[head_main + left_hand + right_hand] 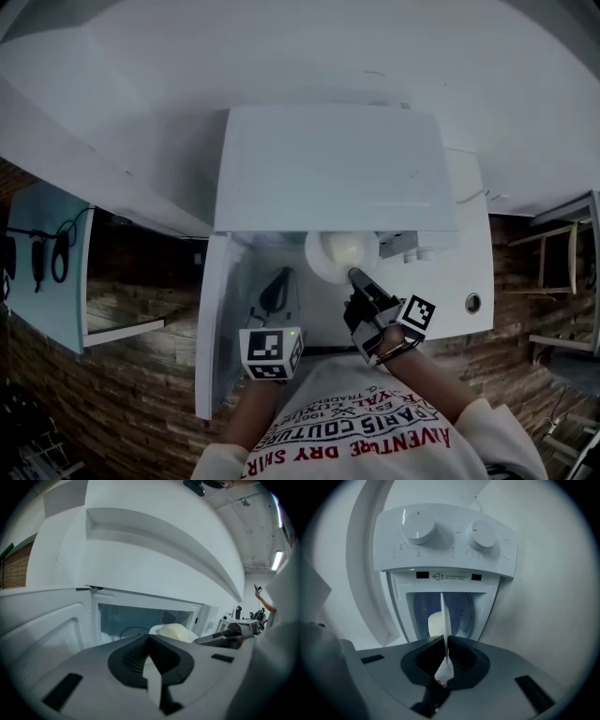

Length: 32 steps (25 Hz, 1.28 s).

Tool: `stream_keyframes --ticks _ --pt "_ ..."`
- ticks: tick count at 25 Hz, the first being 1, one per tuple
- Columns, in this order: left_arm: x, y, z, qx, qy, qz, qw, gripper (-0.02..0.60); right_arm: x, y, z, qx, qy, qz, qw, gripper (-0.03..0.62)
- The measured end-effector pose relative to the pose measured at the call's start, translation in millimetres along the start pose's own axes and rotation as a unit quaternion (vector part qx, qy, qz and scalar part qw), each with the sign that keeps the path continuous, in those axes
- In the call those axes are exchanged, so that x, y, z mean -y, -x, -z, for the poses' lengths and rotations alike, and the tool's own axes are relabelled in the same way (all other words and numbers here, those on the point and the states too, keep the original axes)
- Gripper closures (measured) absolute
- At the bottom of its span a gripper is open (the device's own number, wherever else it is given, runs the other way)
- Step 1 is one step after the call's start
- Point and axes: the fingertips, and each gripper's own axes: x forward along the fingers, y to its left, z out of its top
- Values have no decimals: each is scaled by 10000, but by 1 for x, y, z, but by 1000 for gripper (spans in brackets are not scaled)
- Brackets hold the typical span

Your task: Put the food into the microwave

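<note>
The white microwave (328,169) stands with its door (211,319) swung open to the left. My right gripper (354,275) is shut on the rim of a white plate (323,261) carrying a pale round bun (345,248), held at the mouth of the cavity. The right gripper view shows the plate (442,611) edge-on between the pads of my right gripper (446,641), with the bun (435,623) to one side. My left gripper (282,275) hovers by the open door, shut and holding nothing. From the left gripper view (150,638), the bun (174,631) sits before the cavity (126,618).
Two round knobs (418,527) (482,534) sit on the control panel beside the cavity. The open door (42,625) flanks my left gripper. A light blue panel (47,262) with hanging dark items is at the far left, and a wooden frame (558,272) at the right.
</note>
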Motion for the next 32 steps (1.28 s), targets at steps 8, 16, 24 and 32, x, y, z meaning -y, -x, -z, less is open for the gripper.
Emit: stream_keyframes --ticks 8,16,24,32 --pt "-13 -16 13 -200 14 153 9997 575 8 -46 -9 67 174 220 9996 566" --pt "-11 -25 25 -306 145 319 9989 575 16 -75 -20 369 125 293 9988 566" --pt "-18 -24 37 -474 213 275 9983 575 28 -99 -33 526 151 348 9979 566" --pt "-25 -26 44 -568 272 226 9978 575 39 -117 -34 514 159 424 9977 566"
